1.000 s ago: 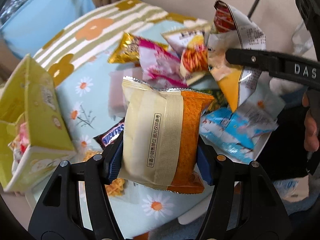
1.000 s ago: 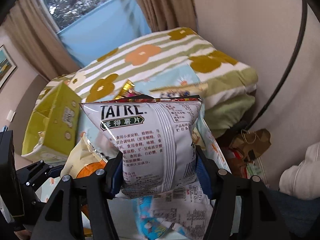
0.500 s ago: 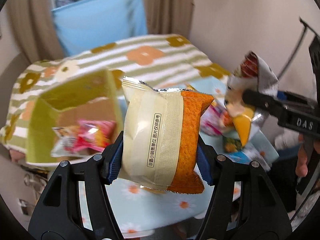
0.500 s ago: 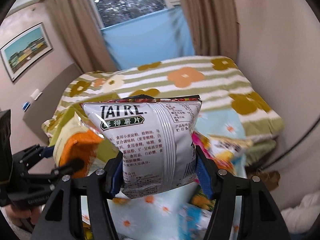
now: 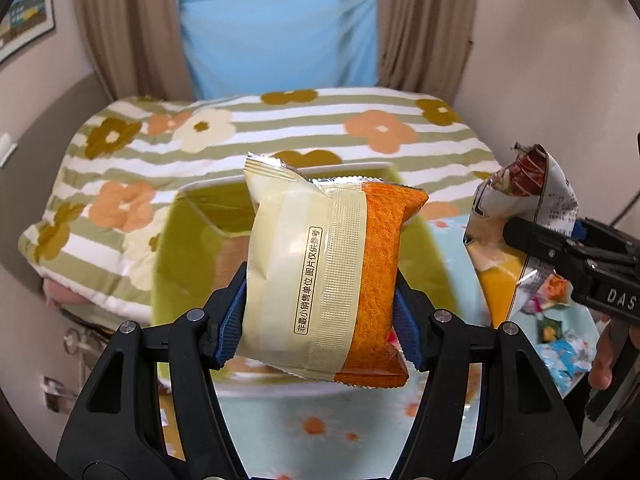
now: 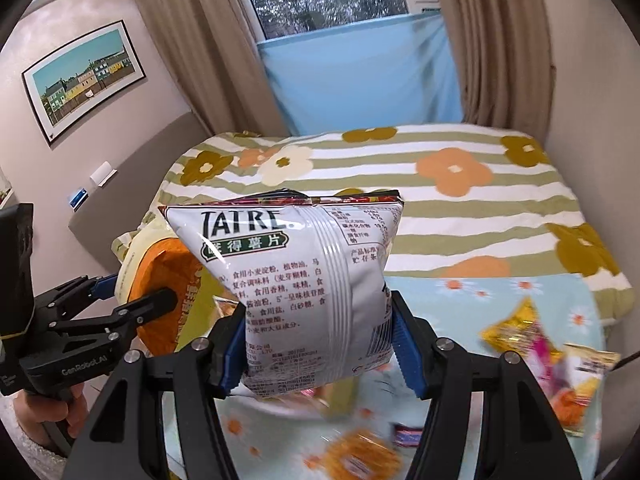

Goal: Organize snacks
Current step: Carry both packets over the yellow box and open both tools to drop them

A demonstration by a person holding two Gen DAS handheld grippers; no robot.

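Note:
My left gripper (image 5: 320,316) is shut on a cream and orange snack packet (image 5: 324,280), held upright above an open yellow-green box (image 5: 188,240) on the bed. My right gripper (image 6: 320,344) is shut on a white chip bag (image 6: 304,292) printed "TATRE", held in the air. The chip bag also shows at the right of the left wrist view (image 5: 524,216), and the cream and orange packet at the left of the right wrist view (image 6: 160,280). The box interior is mostly hidden behind the packet.
Loose snack packets lie on the light blue flowered cloth (image 6: 500,292): a gold and pink one (image 6: 520,336), an orange one (image 6: 360,456) and blue ones (image 5: 568,356). A striped flowered quilt (image 5: 320,120) covers the bed behind. Walls stand close left and right.
Both grippers have lifted and swung left with their packets. The box now sits directly under the left gripper's packet. The loose snack pile has slid to the right edge.

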